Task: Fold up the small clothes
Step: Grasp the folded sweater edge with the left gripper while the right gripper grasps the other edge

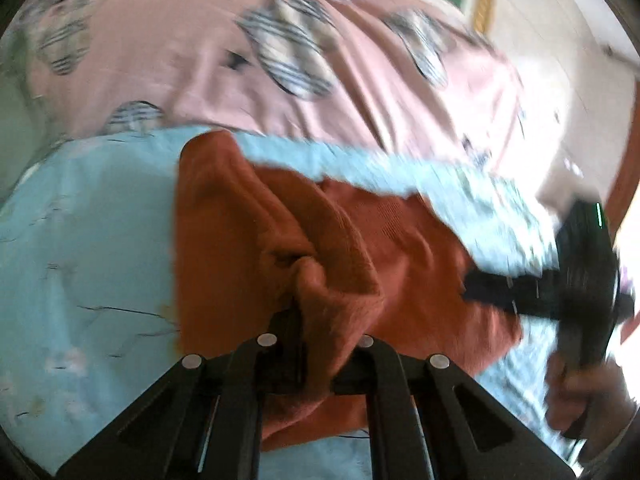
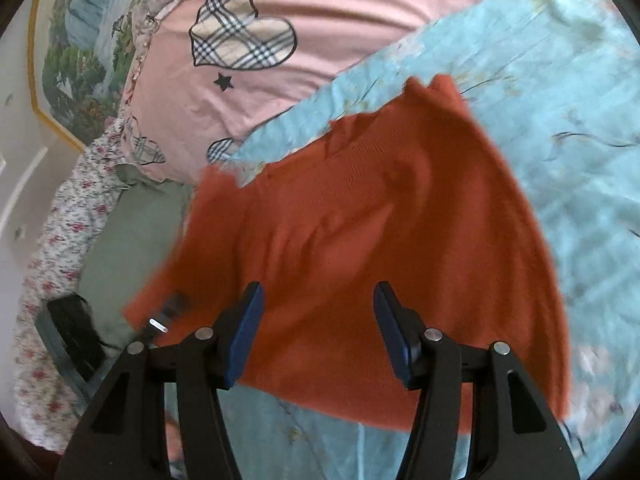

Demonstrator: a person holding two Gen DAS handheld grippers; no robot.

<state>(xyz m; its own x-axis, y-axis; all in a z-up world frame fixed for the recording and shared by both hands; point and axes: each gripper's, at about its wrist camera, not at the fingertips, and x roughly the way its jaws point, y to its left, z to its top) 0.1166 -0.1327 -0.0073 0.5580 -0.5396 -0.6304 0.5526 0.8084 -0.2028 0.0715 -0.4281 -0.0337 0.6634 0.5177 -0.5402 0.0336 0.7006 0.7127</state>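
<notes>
Two tongs work one rust-orange garment (image 2: 360, 232) spread on the blue bedsheet (image 2: 560, 92): the left tongs (image 1: 316, 320) are clamped on a bunched fold at lower centre, the right tongs (image 2: 318, 312) gape over the near hem, gripping nothing. Likely mid-fold; next, carry that fold across and lay it flat. Only the left view shows the pinch, while the right view shows the garment's outline and the pink pillow (image 2: 320, 8) at top.

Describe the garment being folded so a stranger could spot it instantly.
Start at the pale blue floral bedsheet, below the pink pillow with plaid hearts. The orange knit garment lies spread there, the only plain, rust-coloured cloth on the bed.
</notes>
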